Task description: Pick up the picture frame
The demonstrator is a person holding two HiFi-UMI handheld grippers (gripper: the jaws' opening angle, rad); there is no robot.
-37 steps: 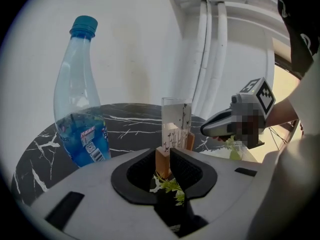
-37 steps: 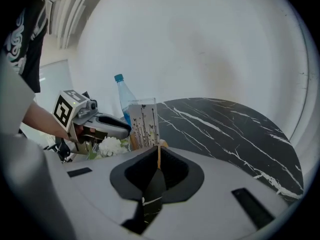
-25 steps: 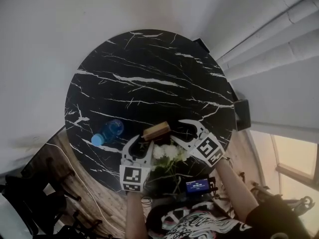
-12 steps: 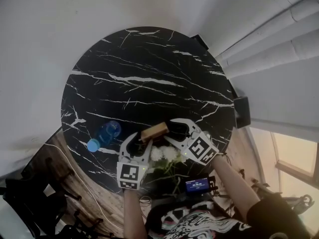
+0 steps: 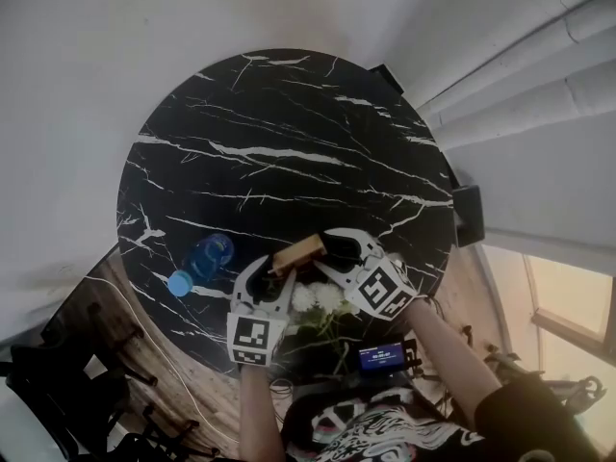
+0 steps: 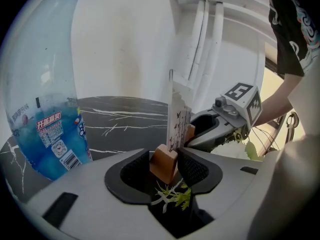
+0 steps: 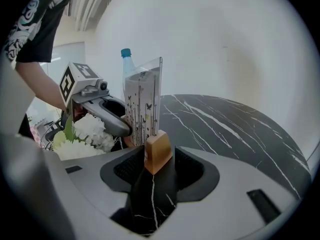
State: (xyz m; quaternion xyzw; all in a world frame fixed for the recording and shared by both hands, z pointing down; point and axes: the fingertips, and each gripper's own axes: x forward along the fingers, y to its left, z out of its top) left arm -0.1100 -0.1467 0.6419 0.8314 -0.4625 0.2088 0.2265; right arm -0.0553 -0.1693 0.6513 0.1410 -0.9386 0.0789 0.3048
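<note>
Where the round black marble tabletop (image 5: 289,142) curves to its near edge, the picture frame (image 5: 298,254) stands upright: clear printed panel w/ a wooden block at each end. The left hand-held gripper (image 5: 269,275) has jaws wide apart, one block btwn them, gap showing on one side. The right hand-held gripper (image 5: 332,253) comes in from the opp. end, jaws also apart round the other block, gap each side. White flowers (image 5: 322,298) lie at the near edge btwn both. A blue water bottle (image 5: 204,258) stands upright near the tabletop's left edge.
</note>
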